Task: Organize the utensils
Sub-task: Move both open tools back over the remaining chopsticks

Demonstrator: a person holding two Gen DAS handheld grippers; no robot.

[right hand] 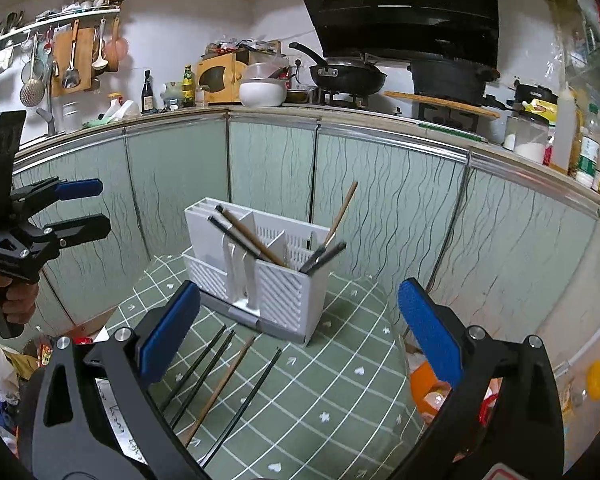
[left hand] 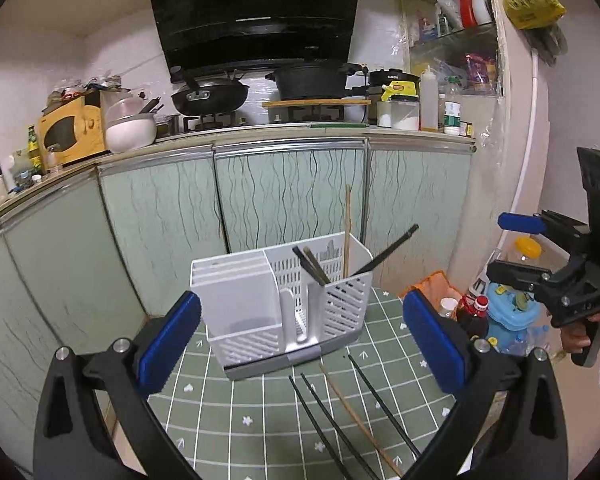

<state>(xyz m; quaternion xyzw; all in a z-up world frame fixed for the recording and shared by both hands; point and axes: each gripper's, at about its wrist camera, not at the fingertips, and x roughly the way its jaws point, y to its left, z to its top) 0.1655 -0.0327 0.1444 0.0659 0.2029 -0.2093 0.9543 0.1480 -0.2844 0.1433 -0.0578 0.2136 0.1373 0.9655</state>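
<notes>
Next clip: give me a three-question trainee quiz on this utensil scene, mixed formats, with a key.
1. True or false: the left gripper is holding a chopstick.
2. How many chopsticks lie loose on the green tablecloth? A) two B) four C) six
3. Fill in: the single loose brown chopstick lies ____ the black chopsticks.

Key: 1. False; both it and the right gripper are open and empty, short of the white utensil holder. 2. B. 3. Between.
</notes>
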